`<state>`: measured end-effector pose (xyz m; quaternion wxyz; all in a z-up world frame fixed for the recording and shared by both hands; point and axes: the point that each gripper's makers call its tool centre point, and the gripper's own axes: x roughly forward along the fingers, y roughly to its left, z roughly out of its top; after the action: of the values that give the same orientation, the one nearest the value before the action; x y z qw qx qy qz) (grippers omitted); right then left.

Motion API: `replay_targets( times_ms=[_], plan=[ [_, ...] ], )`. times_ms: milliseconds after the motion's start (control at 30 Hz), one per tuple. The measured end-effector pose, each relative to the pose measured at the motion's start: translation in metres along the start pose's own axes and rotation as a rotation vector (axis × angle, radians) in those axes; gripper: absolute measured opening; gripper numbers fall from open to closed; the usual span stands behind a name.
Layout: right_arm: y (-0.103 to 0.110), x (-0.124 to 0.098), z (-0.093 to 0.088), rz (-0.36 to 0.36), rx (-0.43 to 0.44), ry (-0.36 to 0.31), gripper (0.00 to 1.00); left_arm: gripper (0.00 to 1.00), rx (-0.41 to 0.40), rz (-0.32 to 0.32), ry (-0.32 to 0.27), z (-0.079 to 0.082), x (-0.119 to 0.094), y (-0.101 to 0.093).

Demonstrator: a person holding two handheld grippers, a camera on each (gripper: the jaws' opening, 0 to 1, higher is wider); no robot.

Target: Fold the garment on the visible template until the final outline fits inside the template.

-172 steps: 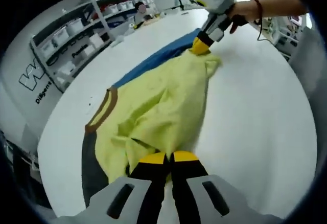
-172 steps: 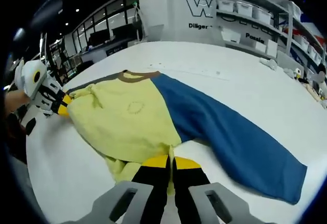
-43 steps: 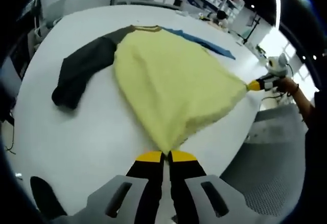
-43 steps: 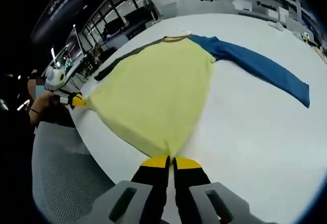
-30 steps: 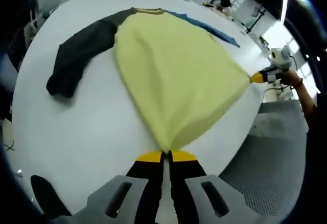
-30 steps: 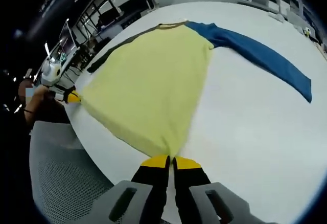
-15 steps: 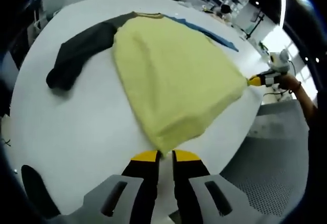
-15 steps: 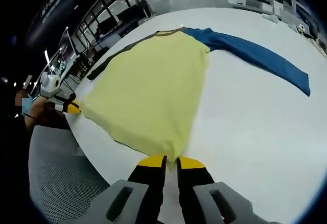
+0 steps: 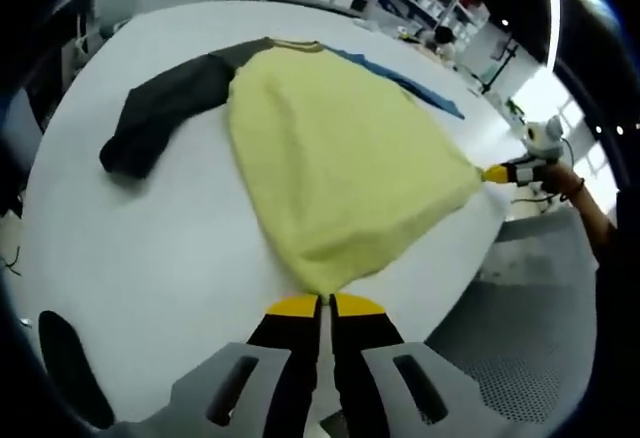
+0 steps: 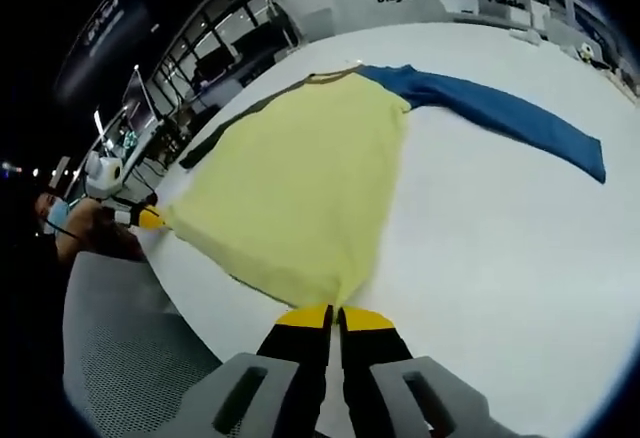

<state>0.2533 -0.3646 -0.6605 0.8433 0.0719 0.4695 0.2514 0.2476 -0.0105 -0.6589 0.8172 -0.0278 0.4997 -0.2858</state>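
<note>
Garment [image 9: 340, 168] hem pinched between both tongs

1 garment [image 9: 340, 158] with 2 sleeves: 1 dark [image 9: 160, 113], 1 blue [image 10: 500, 113]. 1 counter [image 9: 140, 248]. 2 grippers: left [image 9: 322, 306], right [image 10: 325, 318].

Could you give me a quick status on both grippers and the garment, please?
Left gripper and right gripper shut at opposite hem corners of the garment. Yellow body spread flat on the white table, sleeves out to the sides. Nothing in the way.
</note>
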Motion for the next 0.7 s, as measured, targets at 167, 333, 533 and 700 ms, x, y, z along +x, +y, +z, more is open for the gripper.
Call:
replay_targets(
  times_ms=[167, 333, 533, 700],
  plan=[
    [0.004, -0.007, 0.009, 0.012, 0.01, -0.007, 0.0, 0.0, -0.018, 0.012, 0.011, 0.004, -0.006, 0.004],
    [0.004, -0.004, 0.013, 0.001, 0.006, 0.004, 0.0, 0.0, -0.016, 0.014, 0.003, 0.009, -0.004, 0.006],
    [-0.002, 0.006, 0.027, -0.033, 0.05, -0.03, 0.0, 0.0, -0.083, 0.028, -0.059, 0.026, 0.004, 0.017],
    [-0.007, 0.012, 0.041, -0.046, 0.059, -0.059, 0.0, 0.0, -0.088, 0.033, -0.091, 0.038, 0.007, 0.02]
  ],
)
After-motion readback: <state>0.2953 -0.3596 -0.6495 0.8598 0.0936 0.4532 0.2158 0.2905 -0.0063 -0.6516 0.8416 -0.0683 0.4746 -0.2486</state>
